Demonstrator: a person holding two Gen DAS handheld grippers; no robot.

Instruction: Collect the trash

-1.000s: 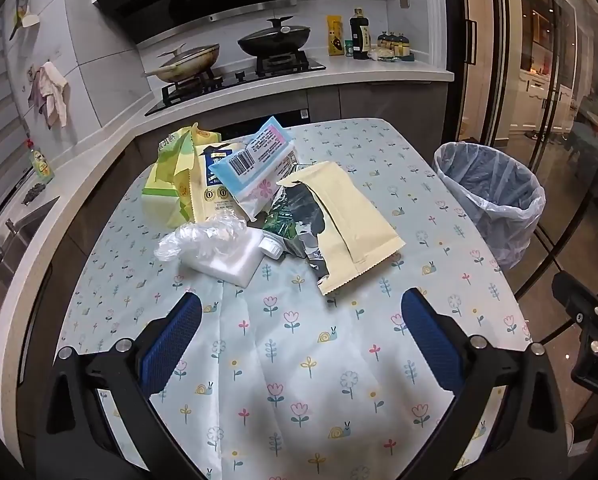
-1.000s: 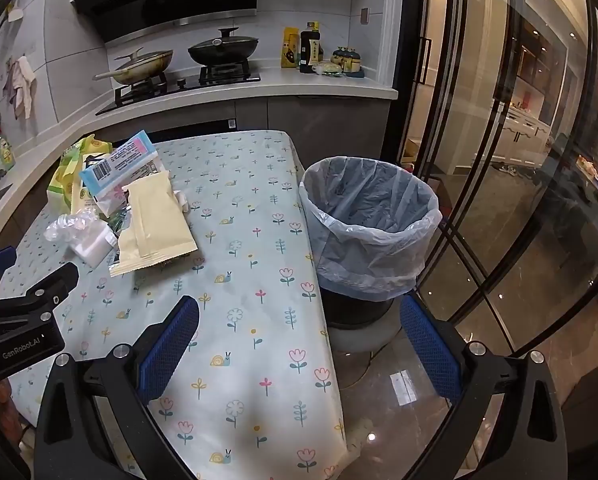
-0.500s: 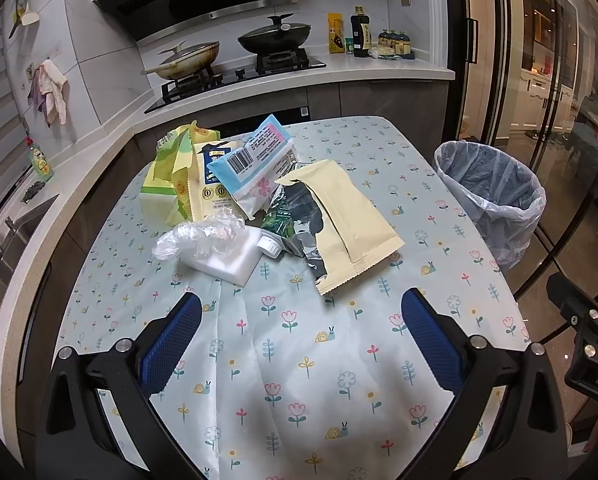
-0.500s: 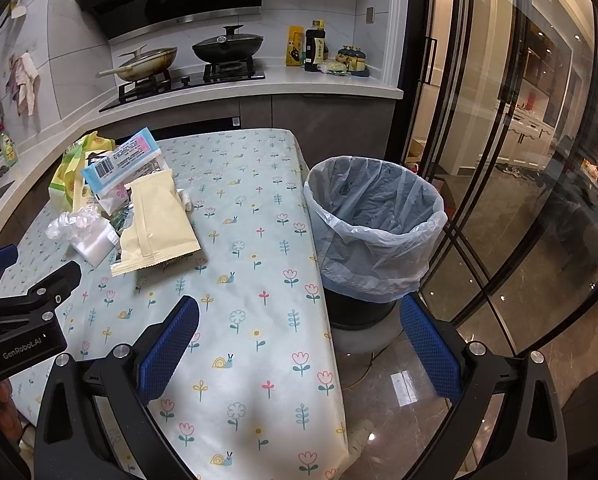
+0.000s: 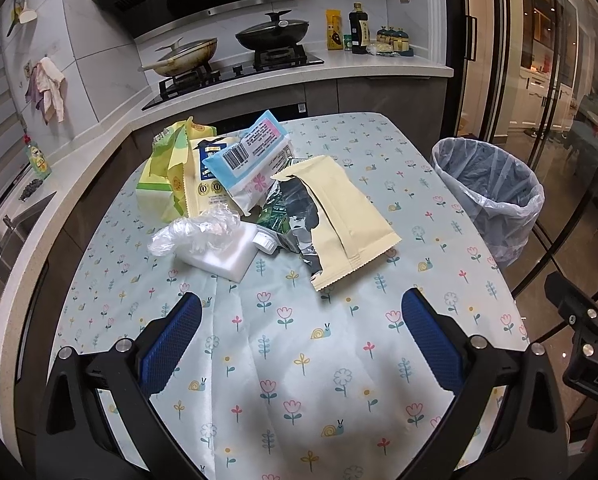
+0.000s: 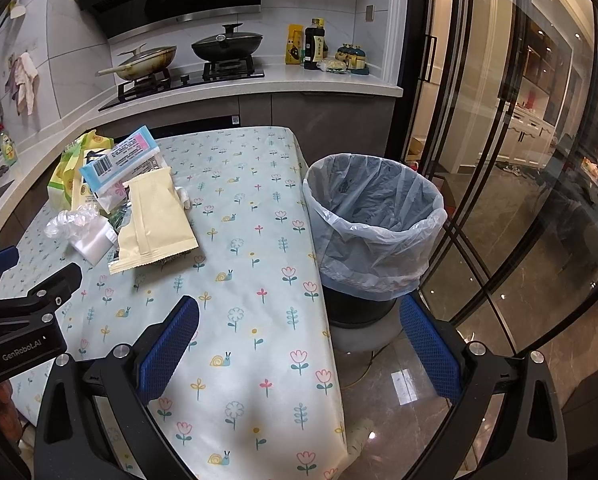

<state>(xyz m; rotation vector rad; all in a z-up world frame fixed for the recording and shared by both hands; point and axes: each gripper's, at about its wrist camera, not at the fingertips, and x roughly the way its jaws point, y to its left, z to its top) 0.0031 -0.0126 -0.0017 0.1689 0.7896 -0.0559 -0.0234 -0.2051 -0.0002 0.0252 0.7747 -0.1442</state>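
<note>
On the table (image 5: pixel 283 360), covered with a flowered cloth, a pile of trash sat toward the far left side. Pile contents: a cream wrapper (image 5: pixel 339 216) torn open over a silver foil bag (image 5: pixel 291 216), a blue-and-pink pack (image 5: pixel 247 152) with a barcode leaning on a yellow-green bag (image 5: pixel 171 172), a white block (image 5: pixel 223 252) with crumpled clear plastic (image 5: pixel 195 232) on top, and a small white cap (image 5: pixel 265 242) just beside the block. The left gripper (image 5: pixel 297 344) hung above bare cloth on the near side of the pile, jaws spread wide, nothing between them, not touching any trash. The right gripper (image 6: pixel 299 344) was also spread wide and empty, sitting over the table's right edge, with the trash bin (image 6: pixel 373 228) ahead of it. The bin, lined with a pale plastic bag, stood on the floor just beside the table, well apart from the pile. Behind the table, two pans (image 5: pixel 271 32) rested on a stove (image 5: pixel 235 74) on the counter.
</note>
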